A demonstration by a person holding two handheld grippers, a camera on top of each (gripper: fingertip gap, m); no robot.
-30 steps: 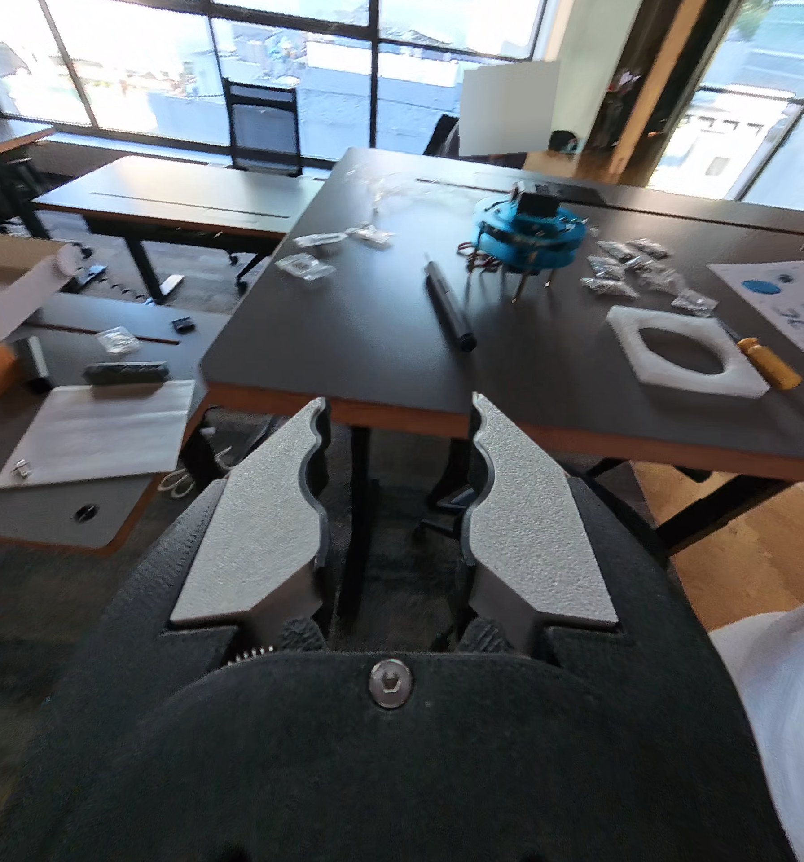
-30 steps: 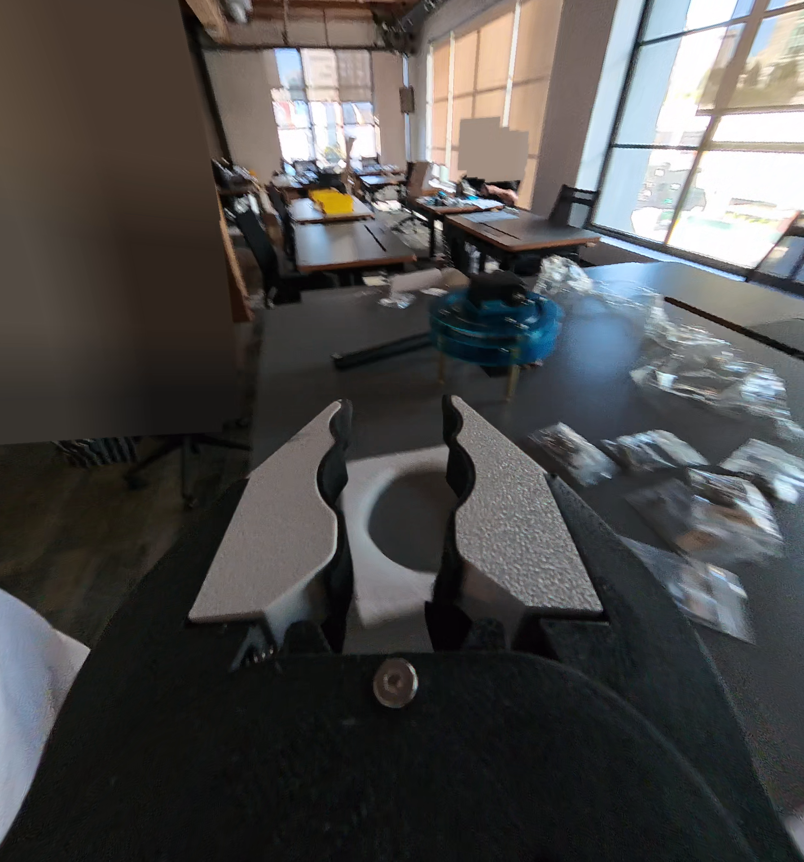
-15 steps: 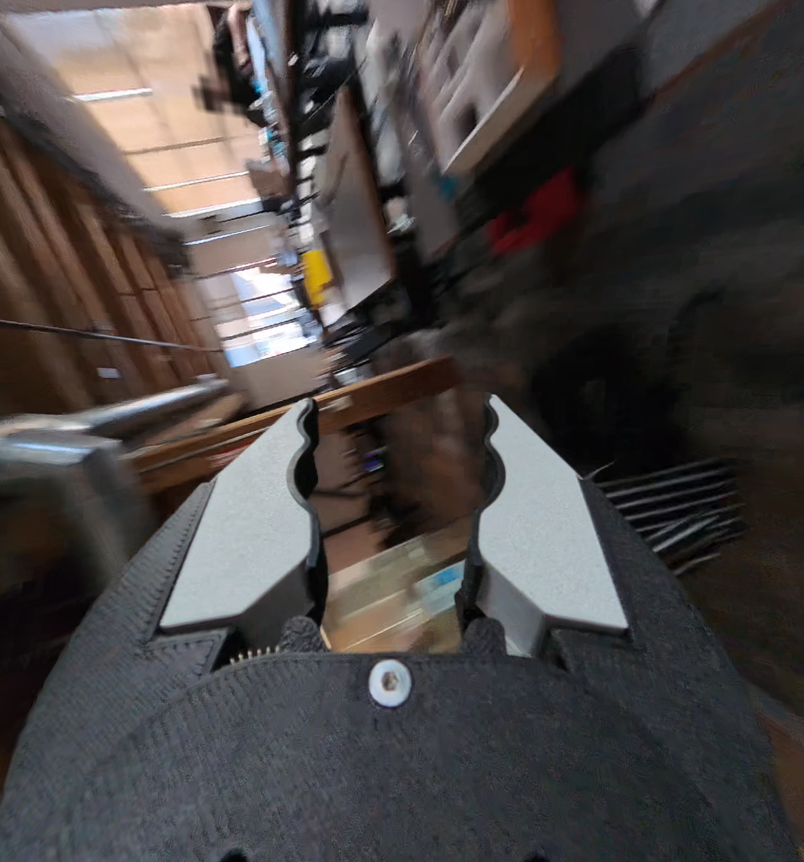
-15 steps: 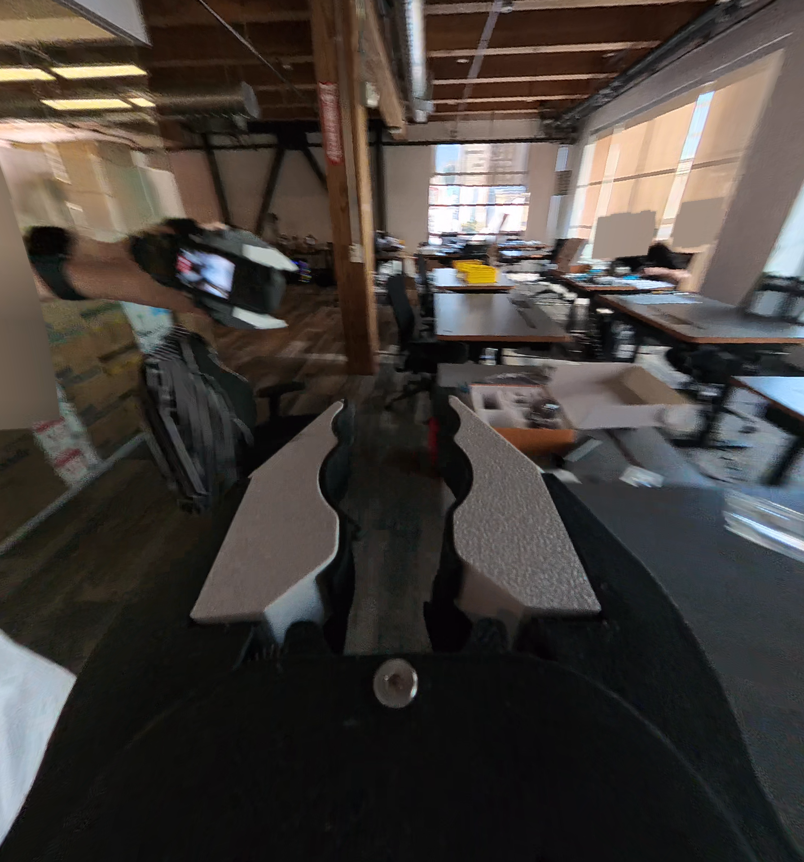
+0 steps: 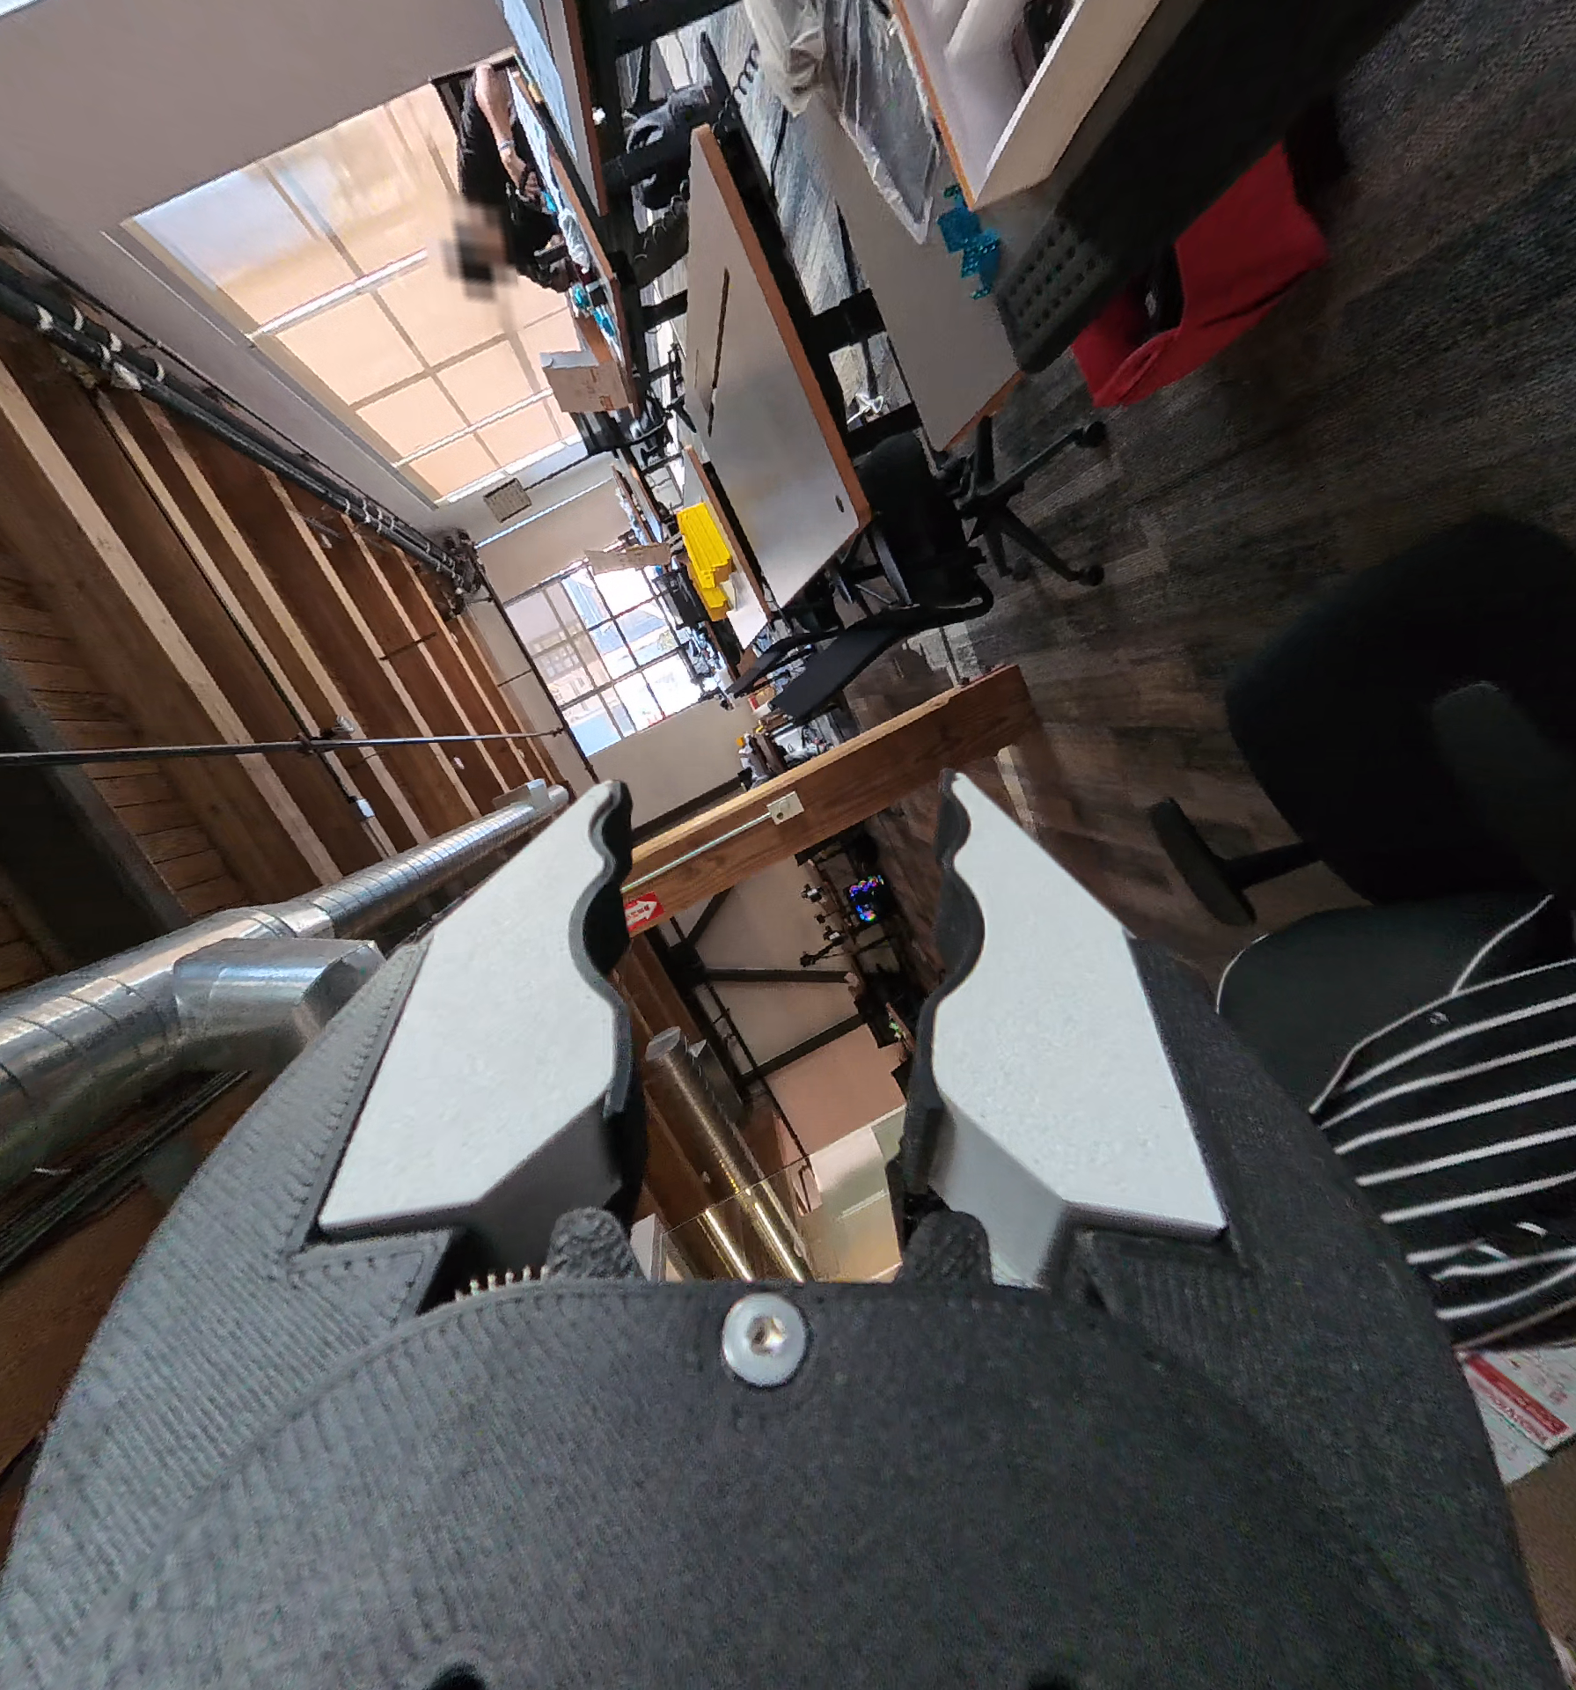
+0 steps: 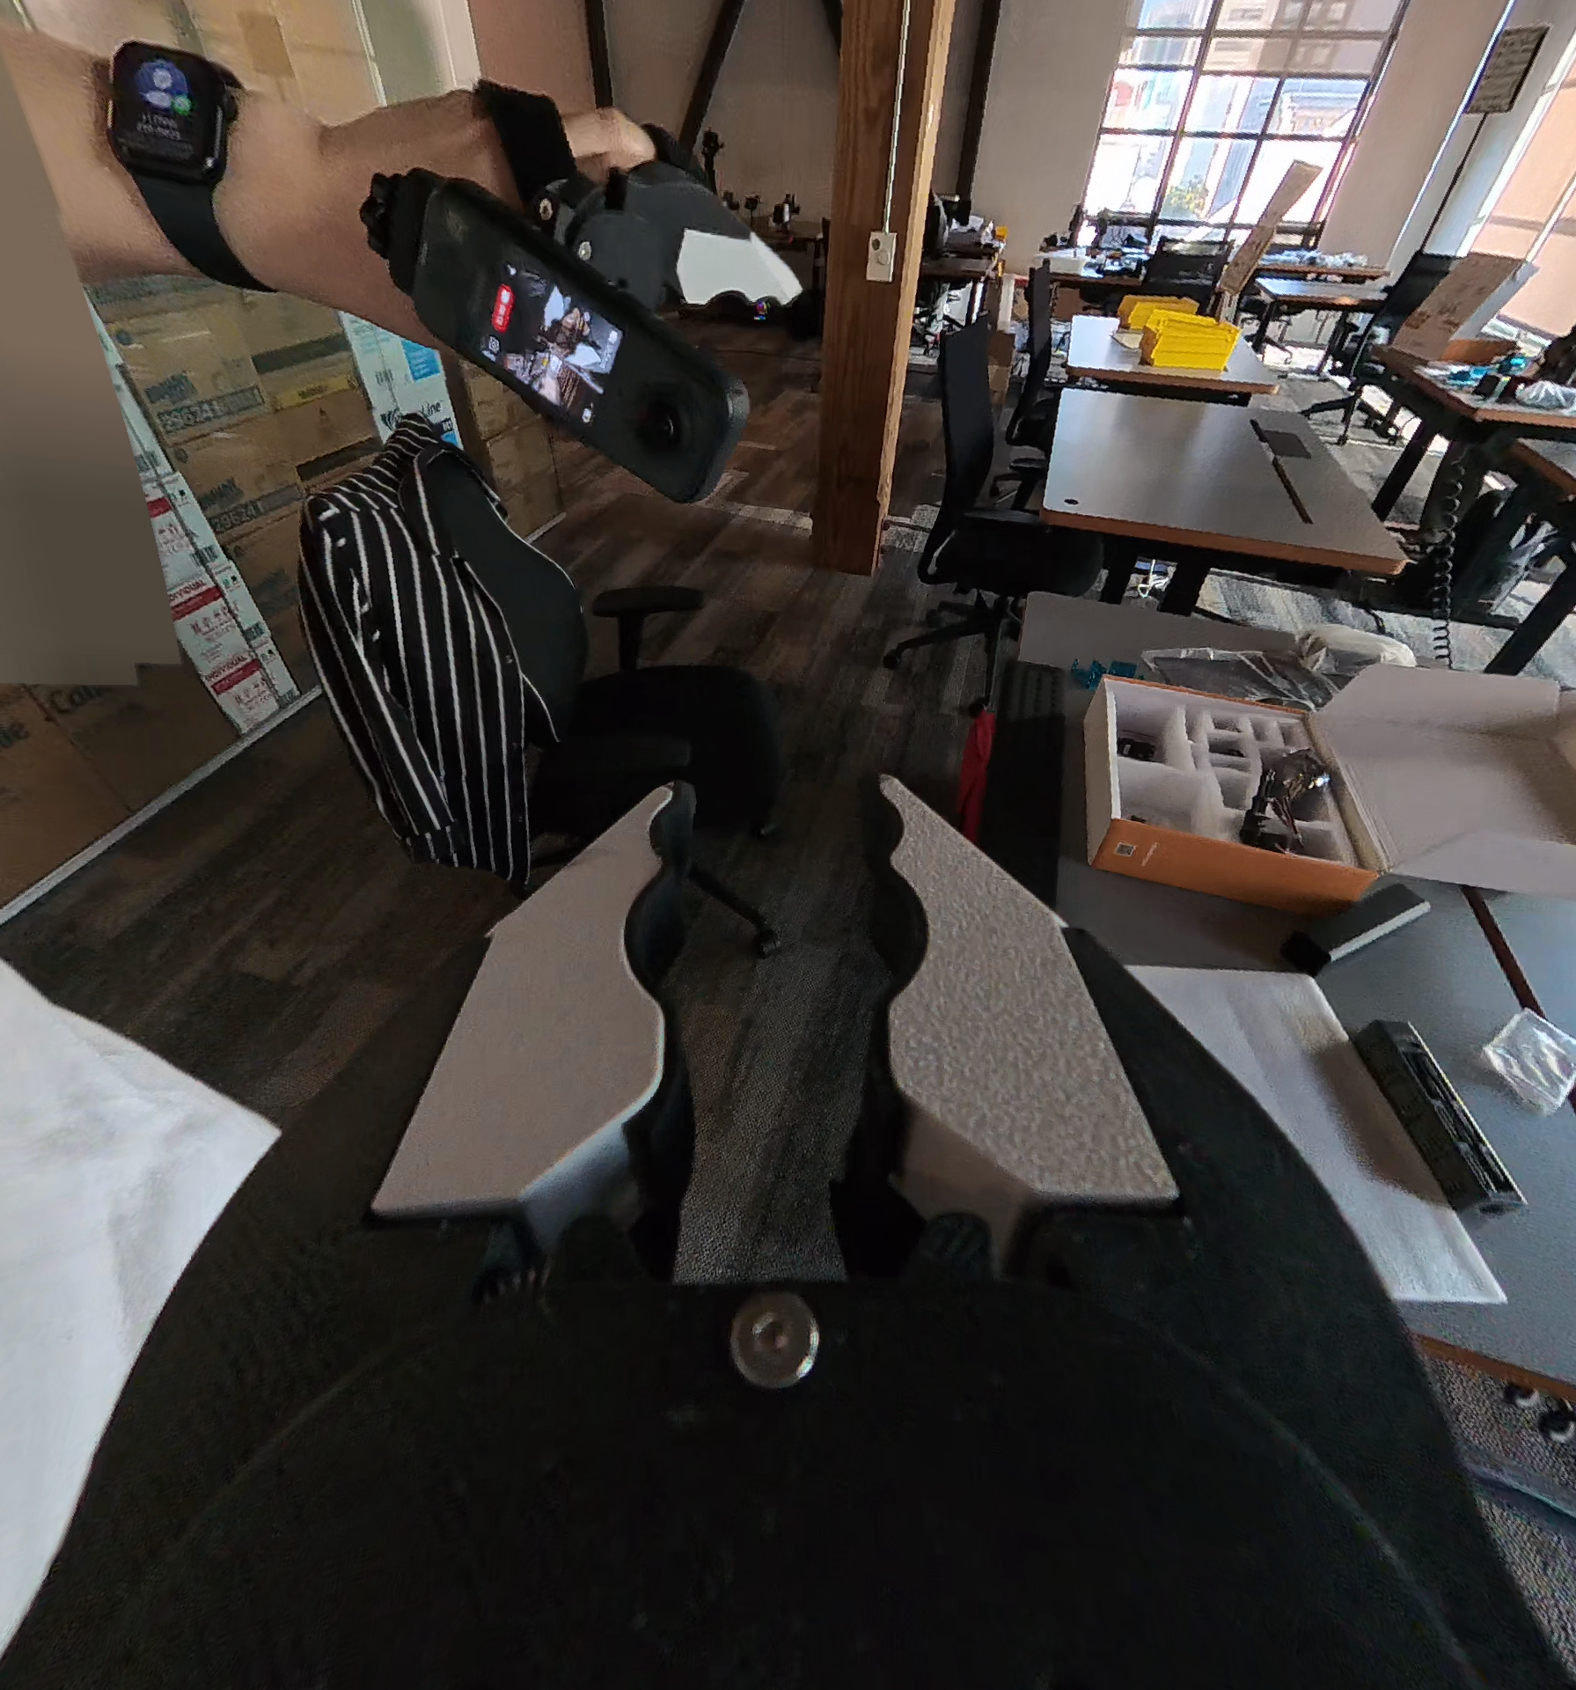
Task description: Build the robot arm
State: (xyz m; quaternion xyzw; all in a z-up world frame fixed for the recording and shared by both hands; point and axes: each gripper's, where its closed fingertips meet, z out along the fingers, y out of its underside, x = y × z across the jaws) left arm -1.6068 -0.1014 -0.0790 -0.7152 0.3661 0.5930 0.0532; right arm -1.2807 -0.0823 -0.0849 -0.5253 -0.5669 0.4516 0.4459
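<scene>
My left gripper [image 5: 784, 796] is open and empty. It is rolled on its side and held up in the air, pointing down the room past a wooden post [image 5: 839, 796]. It also shows in the right wrist view [image 6: 747, 283] at the upper left, held by a hand with a black wristwatch [image 6: 167, 110]. My right gripper [image 6: 781, 796] is open and empty, held over the floor. It points toward a black office chair [image 6: 656, 732] draped with a black-and-white striped shirt [image 6: 418, 658]. Neither gripper touches anything.
A grey table [image 6: 1570, 1216] at the right holds an open box with foam inserts [image 6: 1223, 786], a white foam sheet [image 6: 1296, 1097], a black bar [image 6: 1433, 1116] and a small plastic bag [image 6: 1534, 1061]. Stacked cardboard boxes [image 6: 217, 384] stand left. Desks [image 6: 1204, 475] and yellow bins [image 6: 1177, 334] lie beyond. Across from one pair of fingers to the other is roughly 35 cm.
Both grippers have swung away from the dark table with the blue device. The left has risen and rolled sideways. The right has turned toward the chair. Both jaws stay open.
</scene>
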